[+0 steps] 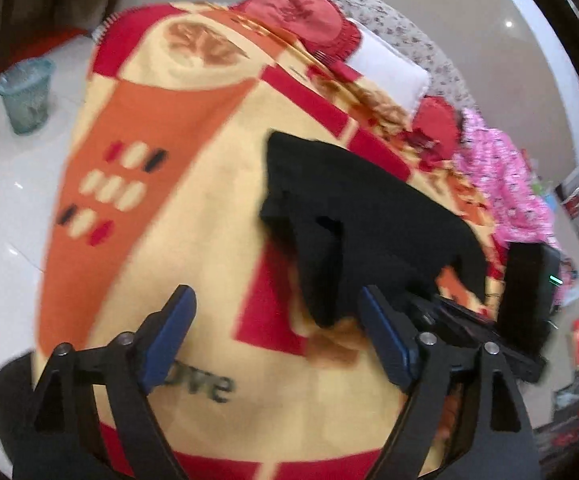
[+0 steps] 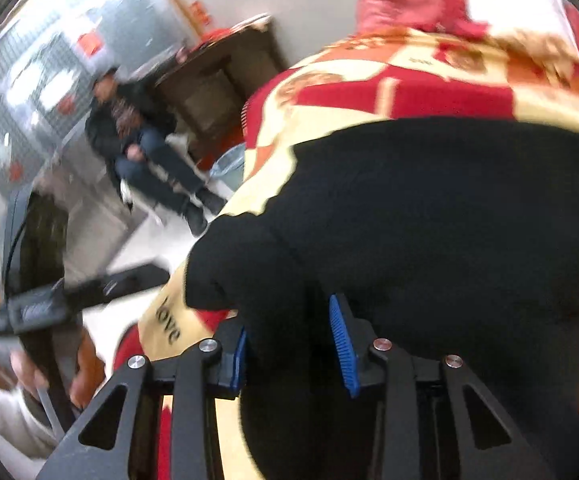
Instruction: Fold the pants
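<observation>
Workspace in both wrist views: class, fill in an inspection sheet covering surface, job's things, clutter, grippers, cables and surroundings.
Surface: bed under a red, orange and cream patterned blanket.
Job's things: black pants lying bunched on the blanket.
Clutter: red pillow, white pillow, pink bedding.
Grippers: left gripper open, holding nothing; right gripper has pants fabric between its blue pads, whether clamped cannot be told.
Cables: nothing seen.
Surroundings: teal wastebasket on the white floor; seated person near a wooden cabinet.
</observation>
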`<action>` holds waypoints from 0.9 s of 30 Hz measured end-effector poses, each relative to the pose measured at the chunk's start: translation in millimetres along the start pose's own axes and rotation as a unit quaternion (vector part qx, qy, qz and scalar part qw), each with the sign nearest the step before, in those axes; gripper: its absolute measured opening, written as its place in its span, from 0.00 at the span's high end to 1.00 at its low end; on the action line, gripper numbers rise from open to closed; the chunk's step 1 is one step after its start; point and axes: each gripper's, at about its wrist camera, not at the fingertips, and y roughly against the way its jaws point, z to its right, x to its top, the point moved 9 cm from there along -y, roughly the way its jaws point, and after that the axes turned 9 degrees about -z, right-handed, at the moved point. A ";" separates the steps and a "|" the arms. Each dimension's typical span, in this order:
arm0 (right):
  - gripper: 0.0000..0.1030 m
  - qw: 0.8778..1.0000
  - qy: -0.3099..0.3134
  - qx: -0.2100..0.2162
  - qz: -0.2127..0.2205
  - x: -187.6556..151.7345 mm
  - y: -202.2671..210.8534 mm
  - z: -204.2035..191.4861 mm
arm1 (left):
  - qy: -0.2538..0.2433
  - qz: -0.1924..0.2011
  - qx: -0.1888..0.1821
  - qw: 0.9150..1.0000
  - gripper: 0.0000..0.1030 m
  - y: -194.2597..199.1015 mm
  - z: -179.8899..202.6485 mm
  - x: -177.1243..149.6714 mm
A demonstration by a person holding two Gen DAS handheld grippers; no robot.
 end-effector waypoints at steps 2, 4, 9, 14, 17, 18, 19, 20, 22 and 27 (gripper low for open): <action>0.59 1.000 -0.020 0.014 0.001 1.5 -0.5 9.3 | 0.000 -0.020 -0.023 1.000 0.19 -8.0 7.2 -3.4; 0.58 1.000 -0.015 0.019 -0.001 0.5 -2.2 8.2 | -0.003 -0.026 -0.025 0.999 0.19 -12.7 12.3 -3.5; 0.55 1.000 -0.005 0.015 -0.007 3.0 -6.1 4.1 | 0.009 -0.034 -0.035 0.999 0.19 -29.0 22.5 2.3; 0.48 1.000 -0.009 0.013 -0.014 -3.4 4.9 2.2 | 0.018 -0.048 -0.065 0.997 0.19 -43.5 36.1 3.8; 0.37 1.000 -0.004 0.016 0.001 -10.5 24.2 -0.9 | -0.010 -0.043 -0.073 0.996 0.47 -39.3 44.8 3.6; 0.37 1.000 -0.002 0.009 0.007 -14.3 32.2 -0.3 | -0.028 -0.042 -0.067 0.996 0.65 -36.8 48.9 3.3; 0.37 1.000 -0.001 0.003 0.008 -16.7 36.0 0.8 | -0.042 -0.040 -0.060 0.997 0.71 -33.8 51.1 3.1; 0.37 1.000 -0.001 -0.004 0.009 -19.4 39.8 2.0 | -0.054 -0.032 -0.052 0.997 0.80 -28.1 53.4 2.7; 0.37 1.000 -0.001 -0.012 0.014 -24.0 47.1 2.5 | -0.065 -0.023 -0.046 0.997 0.89 -20.0 54.3 1.0; 0.37 1.000 0.019 -0.011 0.013 -29.5 46.6 -11.6 | -0.068 -0.021 -0.036 0.997 0.91 -6.3 41.3 -7.2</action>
